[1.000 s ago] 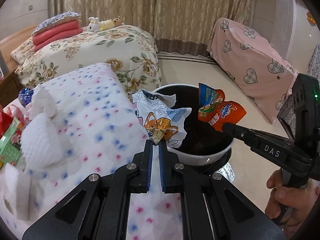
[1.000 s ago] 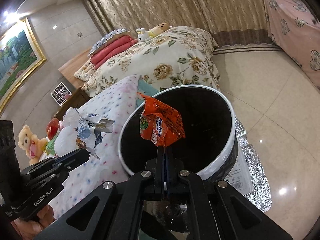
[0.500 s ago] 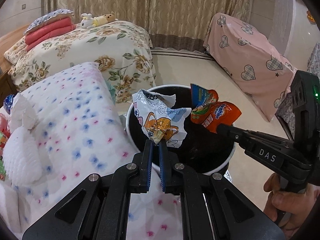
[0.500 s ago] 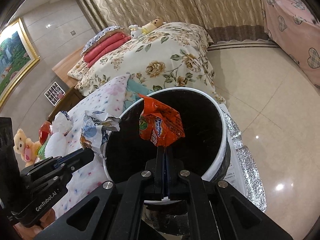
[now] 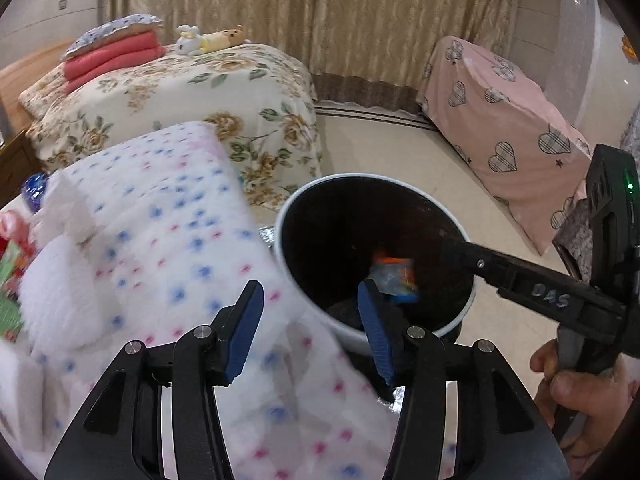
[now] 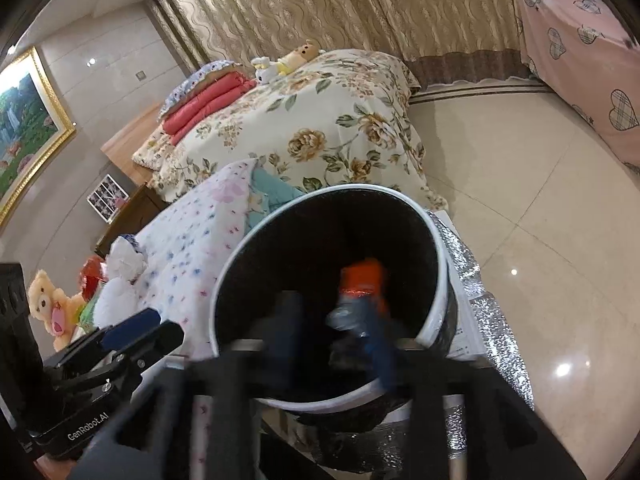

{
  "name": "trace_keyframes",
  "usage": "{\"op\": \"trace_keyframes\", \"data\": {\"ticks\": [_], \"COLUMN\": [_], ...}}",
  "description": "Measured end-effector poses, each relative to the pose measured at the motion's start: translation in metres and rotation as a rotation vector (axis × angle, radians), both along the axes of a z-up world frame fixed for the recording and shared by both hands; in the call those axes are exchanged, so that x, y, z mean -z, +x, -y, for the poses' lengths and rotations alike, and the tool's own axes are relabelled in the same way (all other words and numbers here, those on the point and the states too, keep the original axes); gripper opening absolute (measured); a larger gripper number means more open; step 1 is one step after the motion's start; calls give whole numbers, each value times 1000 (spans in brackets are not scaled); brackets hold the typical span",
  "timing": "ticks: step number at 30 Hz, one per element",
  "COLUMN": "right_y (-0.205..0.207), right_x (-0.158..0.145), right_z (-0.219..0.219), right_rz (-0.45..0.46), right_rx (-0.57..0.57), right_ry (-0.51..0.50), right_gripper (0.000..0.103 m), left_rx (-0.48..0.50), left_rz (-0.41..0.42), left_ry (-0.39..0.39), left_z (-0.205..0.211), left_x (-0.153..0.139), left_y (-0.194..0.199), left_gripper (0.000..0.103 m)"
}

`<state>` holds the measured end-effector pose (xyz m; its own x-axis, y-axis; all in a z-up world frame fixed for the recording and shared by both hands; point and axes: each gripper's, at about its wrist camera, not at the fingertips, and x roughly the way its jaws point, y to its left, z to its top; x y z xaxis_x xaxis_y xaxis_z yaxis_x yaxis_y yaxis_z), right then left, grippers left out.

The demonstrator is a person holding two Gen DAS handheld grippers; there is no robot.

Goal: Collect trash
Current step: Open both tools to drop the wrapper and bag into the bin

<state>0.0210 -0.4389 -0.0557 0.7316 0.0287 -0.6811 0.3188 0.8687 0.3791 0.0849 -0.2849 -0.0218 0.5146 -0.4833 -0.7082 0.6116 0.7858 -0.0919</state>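
Observation:
The round trash bin point(image 5: 281, 216), white-rimmed with a black liner, stands just ahead of both grippers. My left gripper point(image 5: 310, 320) hangs at its near rim, jaws opening, nothing between the blue pads point(image 5: 244, 320). Two snack wrappers point(image 5: 394, 280) are dropping inside the bin, an orange one over a white-and-blue one. My right gripper point(image 6: 334, 332) is blurred, jaws opening over the bin point(image 6: 438, 248), and the orange wrapper point(image 6: 362, 276) falls free beyond its fingers. In the left wrist view the right gripper point(image 5: 450, 242) reaches over the bin from the right. The left gripper point(image 6: 160, 330) shows at lower left.
A dotted white blanket point(image 5: 168, 216) covers the bed left of the bin, with white foam netting point(image 5: 60, 292) and more wrappers at its far left. A floral bed point(image 5: 208, 92) lies behind, a pink heart-print cover point(image 5: 500, 120) to the right. Silver foil mat point(image 6: 492, 320) under the bin.
Both grippers went from shut to open. The cartoon wrapper left my left gripper and the orange wrapper left my right; both now fall inside the bin.

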Motion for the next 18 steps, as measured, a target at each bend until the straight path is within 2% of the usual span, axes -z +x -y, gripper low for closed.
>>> {"op": "trace_keyframes", "data": {"ticks": [1, 11, 18], "right_y": [-1, 7, 14], "right_x": [-1, -15, -12], "right_z": [-2, -50, -95], "right_rz": [7, 55, 53], "right_rx": [2, -91, -181], "right_ry": [0, 15, 23], "right_gripper": [66, 71, 75], "left_rx": [-13, -167, -292], "left_rz": [1, 42, 42], "left_ry": [-5, -29, -34], "left_z": [-7, -83, -138], "left_x": [-1, -8, -5], "left_y": [-2, -20, -24], "left_gripper": [51, 57, 59]}}
